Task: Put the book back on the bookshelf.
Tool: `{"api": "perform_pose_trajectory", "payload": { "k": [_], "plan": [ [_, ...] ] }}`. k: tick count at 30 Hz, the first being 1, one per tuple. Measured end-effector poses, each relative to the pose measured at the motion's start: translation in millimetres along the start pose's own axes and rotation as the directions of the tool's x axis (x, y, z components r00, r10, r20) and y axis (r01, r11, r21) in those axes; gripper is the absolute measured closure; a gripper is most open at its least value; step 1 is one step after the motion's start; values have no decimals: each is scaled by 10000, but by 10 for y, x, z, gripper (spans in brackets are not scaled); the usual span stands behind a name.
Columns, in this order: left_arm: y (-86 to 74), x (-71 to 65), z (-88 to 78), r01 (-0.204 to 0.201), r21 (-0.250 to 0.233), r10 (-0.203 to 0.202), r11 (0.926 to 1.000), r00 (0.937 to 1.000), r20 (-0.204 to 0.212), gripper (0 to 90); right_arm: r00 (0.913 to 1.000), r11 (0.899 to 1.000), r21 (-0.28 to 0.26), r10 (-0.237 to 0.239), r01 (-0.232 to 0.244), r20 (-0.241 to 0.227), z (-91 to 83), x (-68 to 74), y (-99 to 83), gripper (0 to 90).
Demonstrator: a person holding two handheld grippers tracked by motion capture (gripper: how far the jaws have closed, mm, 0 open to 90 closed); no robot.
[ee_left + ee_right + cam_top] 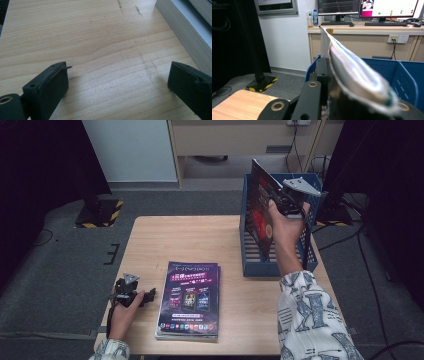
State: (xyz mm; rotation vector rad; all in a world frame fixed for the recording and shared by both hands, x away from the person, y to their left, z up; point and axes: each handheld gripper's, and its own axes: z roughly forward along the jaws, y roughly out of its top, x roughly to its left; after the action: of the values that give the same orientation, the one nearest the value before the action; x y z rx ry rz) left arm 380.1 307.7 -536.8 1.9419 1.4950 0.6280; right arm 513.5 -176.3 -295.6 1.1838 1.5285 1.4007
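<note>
**Magazine held over the blue rack**

At the left, the left gripper (148, 294) rests low on the wooden table (200, 240), its jaws spread wide with bare wood between them; just beside it to the right lies a stack of magazines (190, 300), purple cover up; farther right, the right gripper (274, 199) is clamped on a dark magazine (260, 215), held edge-up and tilted above the blue file rack (280, 267) at the table's right side.
</note>
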Motion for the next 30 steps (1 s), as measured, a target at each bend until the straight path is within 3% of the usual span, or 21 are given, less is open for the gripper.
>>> {"api": "perform_pose_trajectory", "payload": {
  "k": [14, 23, 30],
  "plan": [
    [3, -1, 2, -37, 30, 37, 10000, 10000, 27, 24, 10000, 9999, -154, -16, 17, 51, 144, 21, -303, 870],
    [7, -4, 5, -59, 38, 59, 10000, 10000, 46, 24, 9994, 9999, -111, 49, -46, 335, 187, 2, -500, 870],
    [8, -5, 6, -59, 43, 59, 10000, 10000, 53, 24, 9998, 9999, 42, 155, -155, 147, 190, 20, -613, 870]
  ]
}}
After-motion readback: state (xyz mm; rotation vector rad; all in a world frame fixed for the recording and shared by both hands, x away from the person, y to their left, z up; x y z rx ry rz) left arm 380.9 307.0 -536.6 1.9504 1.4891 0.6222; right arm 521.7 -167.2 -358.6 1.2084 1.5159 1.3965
